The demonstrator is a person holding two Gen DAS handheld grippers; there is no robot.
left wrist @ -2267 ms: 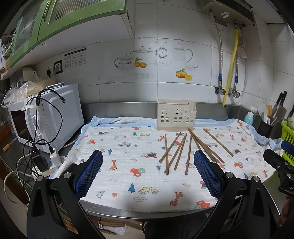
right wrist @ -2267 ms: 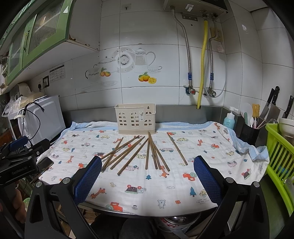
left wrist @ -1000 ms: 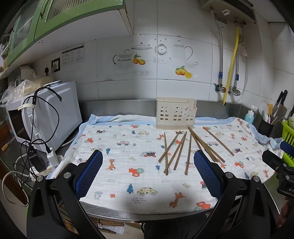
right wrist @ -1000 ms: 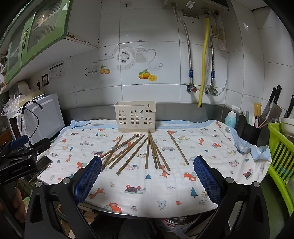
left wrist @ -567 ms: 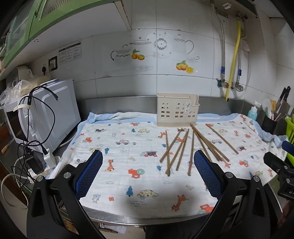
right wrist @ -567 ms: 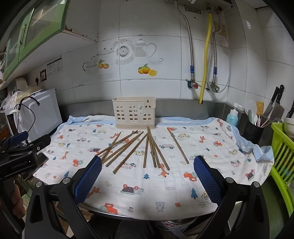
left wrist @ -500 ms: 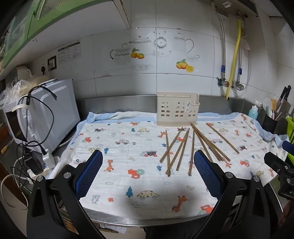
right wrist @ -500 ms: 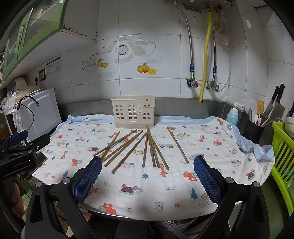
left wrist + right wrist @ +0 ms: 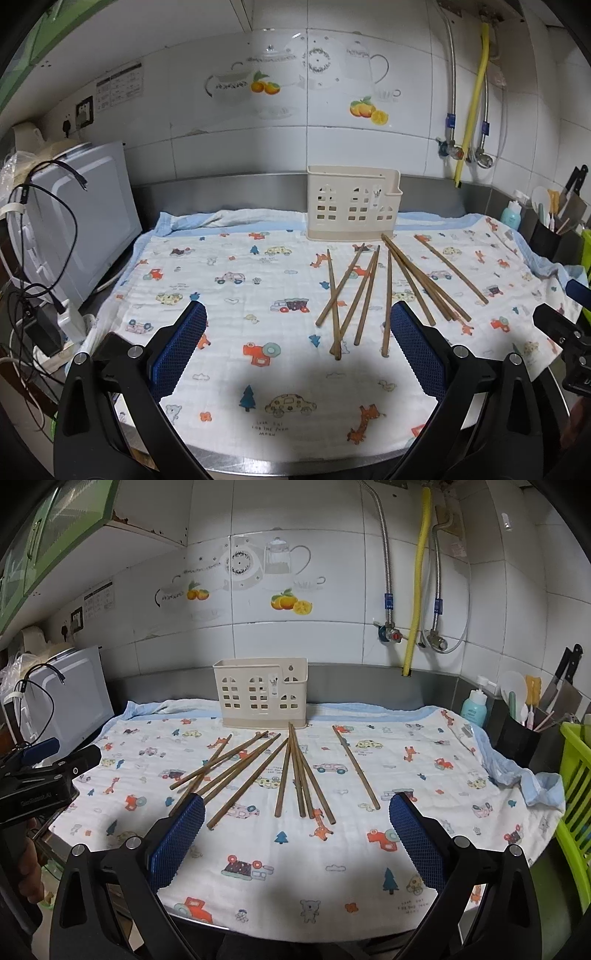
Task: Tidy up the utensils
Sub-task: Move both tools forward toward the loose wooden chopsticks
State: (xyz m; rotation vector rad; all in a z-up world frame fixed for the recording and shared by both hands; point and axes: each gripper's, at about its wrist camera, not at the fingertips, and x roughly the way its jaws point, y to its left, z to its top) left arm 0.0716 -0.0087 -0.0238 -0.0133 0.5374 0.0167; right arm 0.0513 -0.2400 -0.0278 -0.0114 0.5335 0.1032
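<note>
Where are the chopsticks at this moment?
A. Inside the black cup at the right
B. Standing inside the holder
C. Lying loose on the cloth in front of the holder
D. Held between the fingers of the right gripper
C. The chopsticks lie scattered flat on the cloth, in front of the holder; both the right gripper and the left gripper are open and hold nothing.

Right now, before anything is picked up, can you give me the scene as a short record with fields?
surface: white cartoon-print cloth over a steel counter
utensils: brown wooden chopsticks, loose on the cloth, some crossing
container: cream perforated plastic holder, upright behind the chopsticks; no chopsticks seen in it
left gripper: jaws open, holding nothing
right gripper: jaws open, holding nothing
left side: white microwave with black cables
right side: black pot of kitchen tools
</note>
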